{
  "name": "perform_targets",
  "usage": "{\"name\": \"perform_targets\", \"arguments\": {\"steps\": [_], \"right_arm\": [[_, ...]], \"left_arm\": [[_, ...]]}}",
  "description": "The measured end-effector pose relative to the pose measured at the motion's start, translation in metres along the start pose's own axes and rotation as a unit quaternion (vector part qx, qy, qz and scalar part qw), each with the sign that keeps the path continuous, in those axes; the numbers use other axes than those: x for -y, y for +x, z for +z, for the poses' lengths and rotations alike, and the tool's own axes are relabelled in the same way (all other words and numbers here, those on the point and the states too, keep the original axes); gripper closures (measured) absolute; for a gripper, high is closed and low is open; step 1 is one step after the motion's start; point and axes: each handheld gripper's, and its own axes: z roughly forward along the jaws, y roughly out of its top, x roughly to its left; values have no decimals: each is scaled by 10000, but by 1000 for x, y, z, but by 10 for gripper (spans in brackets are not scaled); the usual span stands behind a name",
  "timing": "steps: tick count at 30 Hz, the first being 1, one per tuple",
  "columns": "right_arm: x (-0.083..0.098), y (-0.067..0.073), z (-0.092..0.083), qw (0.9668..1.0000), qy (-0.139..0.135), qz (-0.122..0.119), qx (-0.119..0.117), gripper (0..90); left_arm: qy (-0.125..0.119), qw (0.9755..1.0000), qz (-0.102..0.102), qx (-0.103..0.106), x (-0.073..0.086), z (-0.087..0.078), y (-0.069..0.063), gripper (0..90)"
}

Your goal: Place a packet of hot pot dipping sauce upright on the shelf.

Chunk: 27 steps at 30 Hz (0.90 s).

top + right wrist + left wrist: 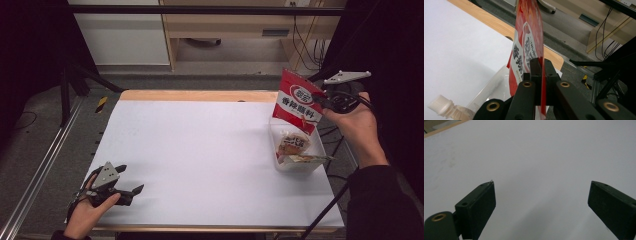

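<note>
Table (200, 150) covered in white sheet runs from the near left corner to the far right, with a bare wooden strip along its far edge. At the near left corner a hand (82, 215) rests on the table edge and holds the left gripper (131, 192), which lies low over the sheet and points right. In the left gripper view its two black jaws stand wide apart with nothing but white sheet between them, so these tongs are fully open and hold nothing.

The middle of the table is plain white sheet.

Toward the right edge a clear plastic tub (300, 167) sits on the sheet. Inside it lie a round wrapped snack (294, 144) and a flatter packet (305, 159) at the near side. In the right gripper view a pale pouch with a white ribbed cap (439, 105) shows at the bottom left, beside the tub's rim (491, 86).

Above the far end of the tub hangs a red sauce packet (297, 106) with a white label and dark characters, tilted, its lower edge just over the tub. The right gripper (320, 100) has it by the right edge: in the right gripper view the jaws are pressed tight together on the thin red film (529, 45), which stands edge-on and rises above them. The right hand (357, 127) holds that gripper at the right side of the table, with a dark sleeve (382, 200) coming in from the near right
</note>
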Motion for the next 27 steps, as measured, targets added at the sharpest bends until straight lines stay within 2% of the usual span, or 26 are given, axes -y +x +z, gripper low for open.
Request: {"name": "perform_targets", "arguments": {"steps": [16, 23, 27], "right_arm": [[17, 5, 22, 9998, 81, 165, -118, 898], [27, 10, 34, 9993, 249, 212, -194, 897], [33, 10, 36, 9990, 233, 328, -209, 897]], "left_arm": [[6, 10000, 28, -4, 0, 0, -1, 77], [24, 10000, 43, 2, 0, 0, -1, 77], [25, 10000, 39, 1, 0, 0, -1, 77]]}}
